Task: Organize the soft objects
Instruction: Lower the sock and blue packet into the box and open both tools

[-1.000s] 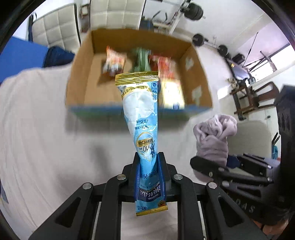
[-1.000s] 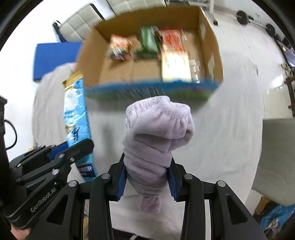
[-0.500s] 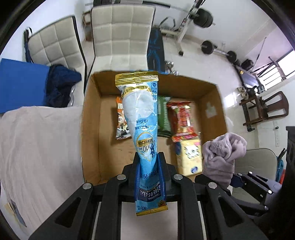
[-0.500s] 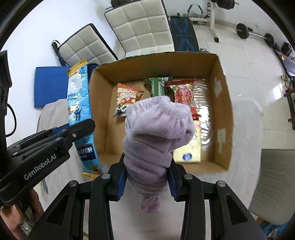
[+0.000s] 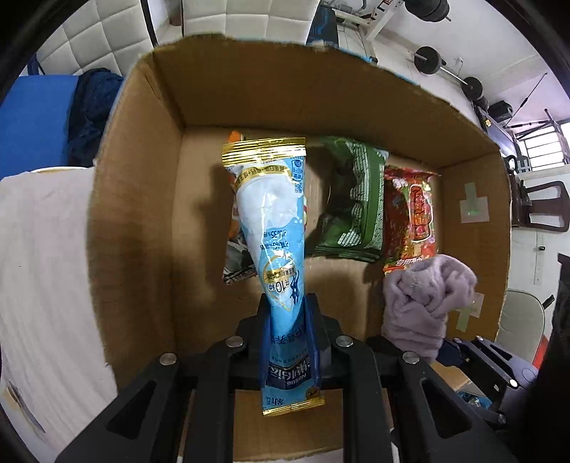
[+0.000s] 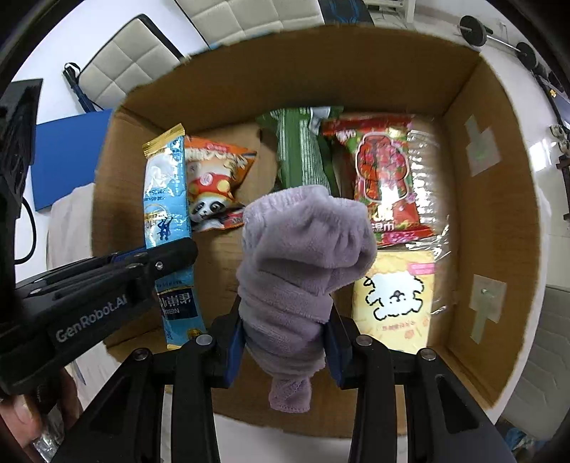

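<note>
My left gripper point(image 5: 289, 320) is shut on a long blue and white snack packet point(image 5: 274, 228) with gold ends and holds it over the open cardboard box point(image 5: 135, 199). My right gripper point(image 6: 285, 320) is shut on a rolled lilac fleece cloth point(image 6: 302, 249) and holds it over the same box point(image 6: 491, 228). The packet also shows at the left of the right wrist view point(image 6: 165, 199), and the cloth at the right of the left wrist view point(image 5: 424, 302). Both grippers hang side by side above the box floor.
In the box lie an orange panda snack bag point(image 6: 213, 185), a green bag point(image 6: 302, 149), a red bag point(image 6: 384, 178) and a yellow pack with a dog drawing point(image 6: 392, 295). A white cloth covers the table point(image 5: 39, 267). Padded chairs point(image 5: 249, 14) stand behind.
Both grippers have moved forward and down from in front of the box to over its inside, each still holding its item. The box now fills both views.
</note>
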### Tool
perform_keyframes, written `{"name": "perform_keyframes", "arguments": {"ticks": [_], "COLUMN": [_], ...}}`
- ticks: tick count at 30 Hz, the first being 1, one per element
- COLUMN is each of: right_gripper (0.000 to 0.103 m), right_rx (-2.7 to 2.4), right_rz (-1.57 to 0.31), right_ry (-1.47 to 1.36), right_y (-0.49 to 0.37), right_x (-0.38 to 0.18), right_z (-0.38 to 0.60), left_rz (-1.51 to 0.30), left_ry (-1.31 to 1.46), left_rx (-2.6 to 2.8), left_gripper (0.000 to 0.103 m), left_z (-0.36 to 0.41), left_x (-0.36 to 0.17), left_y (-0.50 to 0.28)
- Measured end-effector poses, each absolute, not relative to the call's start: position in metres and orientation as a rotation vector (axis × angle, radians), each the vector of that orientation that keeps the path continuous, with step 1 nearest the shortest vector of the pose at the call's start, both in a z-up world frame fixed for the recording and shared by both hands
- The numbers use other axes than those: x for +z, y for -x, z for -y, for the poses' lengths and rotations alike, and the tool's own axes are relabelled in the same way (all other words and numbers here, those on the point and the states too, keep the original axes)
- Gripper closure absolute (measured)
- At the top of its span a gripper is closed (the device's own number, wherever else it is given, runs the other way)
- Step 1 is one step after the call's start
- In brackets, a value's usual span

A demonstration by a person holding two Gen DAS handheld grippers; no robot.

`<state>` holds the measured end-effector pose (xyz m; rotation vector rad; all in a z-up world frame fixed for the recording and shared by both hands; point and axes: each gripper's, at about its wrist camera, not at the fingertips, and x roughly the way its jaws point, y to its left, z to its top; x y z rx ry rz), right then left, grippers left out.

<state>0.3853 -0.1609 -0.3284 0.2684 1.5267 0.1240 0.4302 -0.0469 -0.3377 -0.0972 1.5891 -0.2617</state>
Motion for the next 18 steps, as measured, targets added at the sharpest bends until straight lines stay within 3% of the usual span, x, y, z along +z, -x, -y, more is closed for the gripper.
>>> {"name": "perform_keyframes", "arguments": {"ticks": [5, 8, 12, 18], "right_gripper": [0.059, 0.050, 0.040, 0.037], "right_rx": [0.140, 0.139, 0.136, 0.082], "right_rz": [-1.577, -1.589, -1.584, -1.564], "right_ry": [-0.265, -0.232, -0.230, -0.172], "right_y": [-0.390, -0.390, -0.389, -0.382], "right_x": [-0.349, -0.352, -0.348, -0.333], "right_z": [0.156, 0.152, 0.155, 0.168], "left_rz": [-1.624, -1.620, -1.606, -1.527], "left_ry": [0.059, 0.048, 0.066, 0.007], "left_rx": [-0.233, -0.214, -0.195, -0.170], "left_gripper": [0.083, 0.075, 0.071, 0.061], "left_z": [0.047, 0.044, 0.038, 0.033], "left_x": [-0.345, -0.343, -0.334, -0.311], "left_y": [-0.428, -0.427, -0.424, -0.410]}}
